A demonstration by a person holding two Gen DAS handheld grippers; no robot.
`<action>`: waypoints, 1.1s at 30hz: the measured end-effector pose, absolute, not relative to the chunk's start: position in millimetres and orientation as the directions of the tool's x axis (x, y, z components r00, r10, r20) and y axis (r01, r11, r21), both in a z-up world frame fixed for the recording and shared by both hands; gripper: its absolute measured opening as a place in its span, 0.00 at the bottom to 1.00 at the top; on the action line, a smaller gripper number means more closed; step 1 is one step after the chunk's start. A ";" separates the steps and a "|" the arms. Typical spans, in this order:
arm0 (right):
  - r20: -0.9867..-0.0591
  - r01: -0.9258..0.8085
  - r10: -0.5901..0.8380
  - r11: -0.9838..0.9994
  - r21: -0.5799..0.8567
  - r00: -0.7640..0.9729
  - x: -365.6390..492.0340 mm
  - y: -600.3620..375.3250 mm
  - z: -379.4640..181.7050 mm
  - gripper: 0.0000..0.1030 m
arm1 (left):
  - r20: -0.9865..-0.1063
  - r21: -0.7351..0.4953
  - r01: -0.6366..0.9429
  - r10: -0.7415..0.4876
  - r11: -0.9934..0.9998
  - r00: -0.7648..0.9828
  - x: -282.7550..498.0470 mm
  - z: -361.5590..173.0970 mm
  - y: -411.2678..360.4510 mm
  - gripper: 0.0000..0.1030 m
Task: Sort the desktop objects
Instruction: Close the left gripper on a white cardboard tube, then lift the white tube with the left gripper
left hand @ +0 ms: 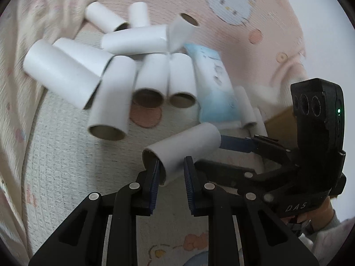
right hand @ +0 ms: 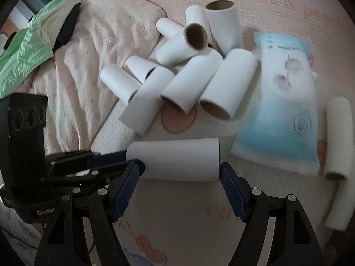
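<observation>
A white cardboard tube lies on the patterned mat. My left gripper pinches its near rim, one finger inside the opening and one outside. My right gripper spans the same tube lengthwise, a finger at each end. A pile of several white tubes lies beyond, also in the right wrist view. A blue and white packet lies to the right of the pile and also shows in the left wrist view.
A pale floral pillow lies left of the pile, with green cloth behind it. Two more tubes lie at the far right. The pink cartoon mat covers the surface.
</observation>
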State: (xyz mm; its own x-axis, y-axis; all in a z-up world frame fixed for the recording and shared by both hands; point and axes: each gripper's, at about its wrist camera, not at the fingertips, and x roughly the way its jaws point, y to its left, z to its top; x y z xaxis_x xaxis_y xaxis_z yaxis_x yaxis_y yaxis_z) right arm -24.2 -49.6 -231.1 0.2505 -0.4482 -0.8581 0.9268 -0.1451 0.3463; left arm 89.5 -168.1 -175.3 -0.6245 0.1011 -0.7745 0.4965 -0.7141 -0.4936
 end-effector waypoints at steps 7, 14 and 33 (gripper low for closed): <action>-0.873 0.926 -0.433 -0.183 0.329 0.225 -24.2 -25.9 -231.8 0.71 | -0.796 -0.451 0.460 0.111 -0.765 -0.595 77.0 -173.4 -161.0 0.23; -0.878 0.881 -0.407 -0.279 0.381 0.251 -27.1 -21.3 -251.0 0.71 | -0.824 -0.407 0.451 0.107 -0.794 -0.556 78.6 -172.7 -157.6 0.34; -0.826 0.882 -0.539 -0.293 0.369 0.166 -7.6 -5.2 -266.3 0.87 | -0.794 -0.421 0.435 0.091 -0.796 -0.602 61.6 -145.7 -180.2 0.38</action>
